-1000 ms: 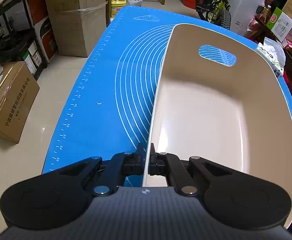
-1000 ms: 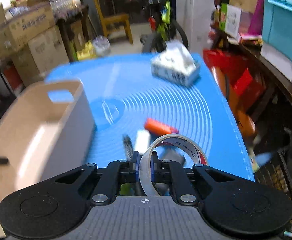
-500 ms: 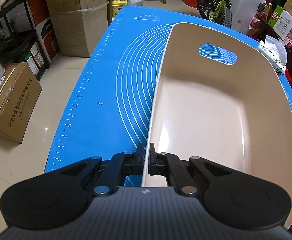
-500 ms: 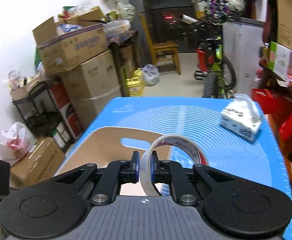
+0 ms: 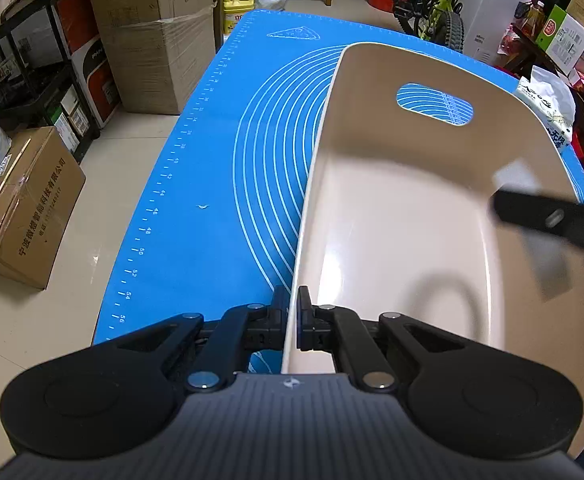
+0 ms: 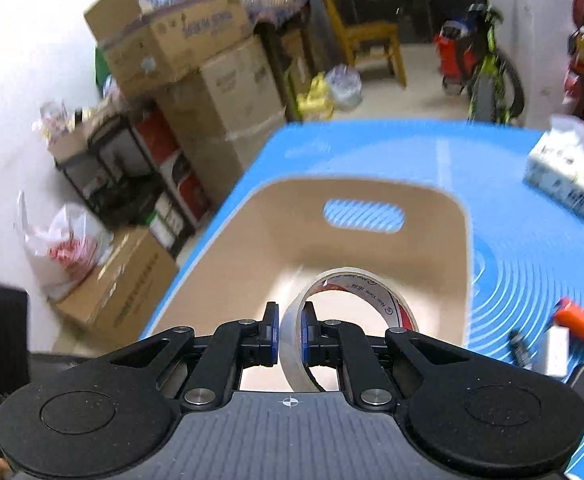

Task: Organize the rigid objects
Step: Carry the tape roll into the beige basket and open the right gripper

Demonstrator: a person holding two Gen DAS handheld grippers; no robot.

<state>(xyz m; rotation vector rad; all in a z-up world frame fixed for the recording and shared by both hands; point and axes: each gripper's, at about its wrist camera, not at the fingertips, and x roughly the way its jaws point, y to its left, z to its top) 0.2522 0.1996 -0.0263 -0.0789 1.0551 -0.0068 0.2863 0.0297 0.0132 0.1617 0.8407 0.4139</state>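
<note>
Clerk: Listing item one: the beige bin (image 5: 403, 216) is sitting on the blue mat (image 5: 220, 184), its floor showing nothing inside. The left gripper (image 5: 293, 312) is pinching the bin's near left wall, one finger on each face.

Checker: Item two?

Clerk: The tape roll (image 6: 343, 320) is hanging above the bin's near end, over the open interior. The right gripper (image 6: 290, 332) is clamping the roll's band, one finger outside the ring and one through its hole. From the left view the right gripper (image 5: 551, 220) is crossing the bin's right rim, blurred.

Checker: Other stock?

Clerk: To the right of the bin, an orange-capped object (image 6: 579, 322) and some small items too blurred to name are lying on the mat. Beyond the bin's far right corner, a tissue pack (image 6: 567, 172) is resting.

Checker: Step in hand?

Clerk: Judged as depositing the tape. The next move is calling for lowering the roll toward the bin floor, then parting the fingers, while the left side is steadying the wall.
</note>
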